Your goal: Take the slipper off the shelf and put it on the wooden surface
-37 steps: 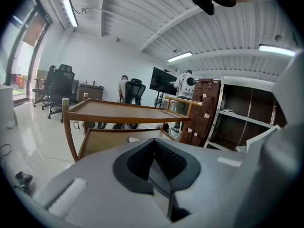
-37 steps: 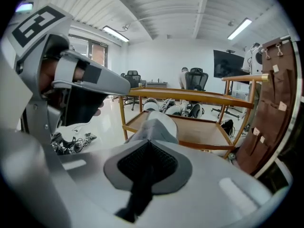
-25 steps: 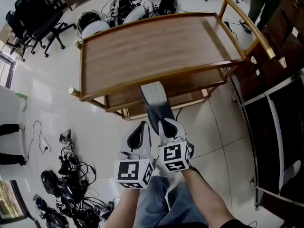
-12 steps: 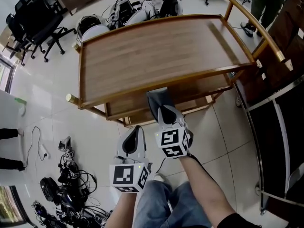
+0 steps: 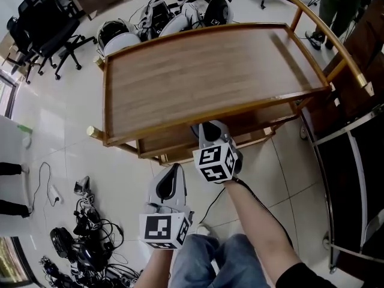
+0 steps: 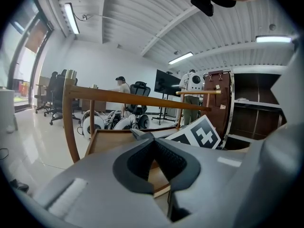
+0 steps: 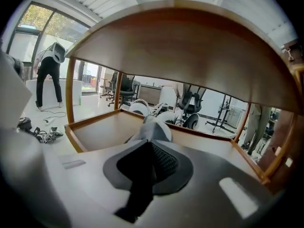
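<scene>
Slipper (image 7: 156, 128) rides pinched in right gripper (image 7: 147, 144) (jaws just parting); left gripper (image 6: 148, 137) pressed together.

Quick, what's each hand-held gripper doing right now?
Left hand-held gripper: closed, empty.
Right hand-held gripper: gripping the slipper, jaws have just been opening slightly.

Left gripper (image 5: 175, 168), right gripper (image 5: 209, 126) look grey; jeans (image 5: 222, 263) blue (sleeve (image 5: 300, 276) perhaps black).

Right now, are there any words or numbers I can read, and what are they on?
No words or numbers can be read.
Left gripper's cube: black-and-white square pattern, no letters.
Right gripper's cube: the same.
Tags on the brown cabinet: too small to read.
</scene>
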A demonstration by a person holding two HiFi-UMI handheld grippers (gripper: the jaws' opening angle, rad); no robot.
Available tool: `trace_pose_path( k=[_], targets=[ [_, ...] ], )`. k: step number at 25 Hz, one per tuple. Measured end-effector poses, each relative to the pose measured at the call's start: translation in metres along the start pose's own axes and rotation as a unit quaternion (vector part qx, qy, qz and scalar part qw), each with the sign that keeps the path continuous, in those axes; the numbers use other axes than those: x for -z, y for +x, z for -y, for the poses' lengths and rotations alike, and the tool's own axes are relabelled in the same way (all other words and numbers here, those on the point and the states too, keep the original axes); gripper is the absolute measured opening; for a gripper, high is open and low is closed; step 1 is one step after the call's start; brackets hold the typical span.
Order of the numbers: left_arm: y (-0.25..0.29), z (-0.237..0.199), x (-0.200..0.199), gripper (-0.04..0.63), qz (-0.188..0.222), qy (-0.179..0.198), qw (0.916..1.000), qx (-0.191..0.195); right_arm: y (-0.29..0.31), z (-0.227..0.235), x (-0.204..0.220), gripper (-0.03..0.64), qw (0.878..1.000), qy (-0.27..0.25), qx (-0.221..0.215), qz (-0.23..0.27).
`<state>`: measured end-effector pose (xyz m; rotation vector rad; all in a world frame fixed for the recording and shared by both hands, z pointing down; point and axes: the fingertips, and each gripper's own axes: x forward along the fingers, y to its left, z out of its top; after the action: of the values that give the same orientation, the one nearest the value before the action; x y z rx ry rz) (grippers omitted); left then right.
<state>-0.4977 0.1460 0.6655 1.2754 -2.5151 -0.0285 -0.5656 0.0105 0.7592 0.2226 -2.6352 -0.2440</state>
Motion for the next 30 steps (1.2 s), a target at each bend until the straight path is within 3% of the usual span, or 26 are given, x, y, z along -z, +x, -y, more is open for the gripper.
trace_pose_path(
  k=[5, 8, 17, 30],
  targets=[
    [0.004, -0.012, 0.007, 0.005, -0.004, -0.002, 1.0, -0.007, 0.016, 0.005, -0.004, 0.037, 1.0, 0.011, 0.007, 0.008],
    [0.006, -0.014, 0.013, 0.005, -0.009, -0.004, 0.9999, -0.009, 0.016, 0.005, -0.007, 0.126, 0.999, 0.029, -0.002, 0.017],
    [0.013, 0.008, 0.006, 0.006, -0.022, -0.006, 0.9997, 0.005, -0.011, 0.009, -0.01, 0.126, 0.999, 0.027, -0.009, 0.019],
    [-0.006, 0.053, -0.047, 0.005, -0.045, 0.002, 0.9987, 0.023, -0.116, 0.012, -0.047, 0.12, 0.996, 0.085, -0.01, 0.02]
  ],
)
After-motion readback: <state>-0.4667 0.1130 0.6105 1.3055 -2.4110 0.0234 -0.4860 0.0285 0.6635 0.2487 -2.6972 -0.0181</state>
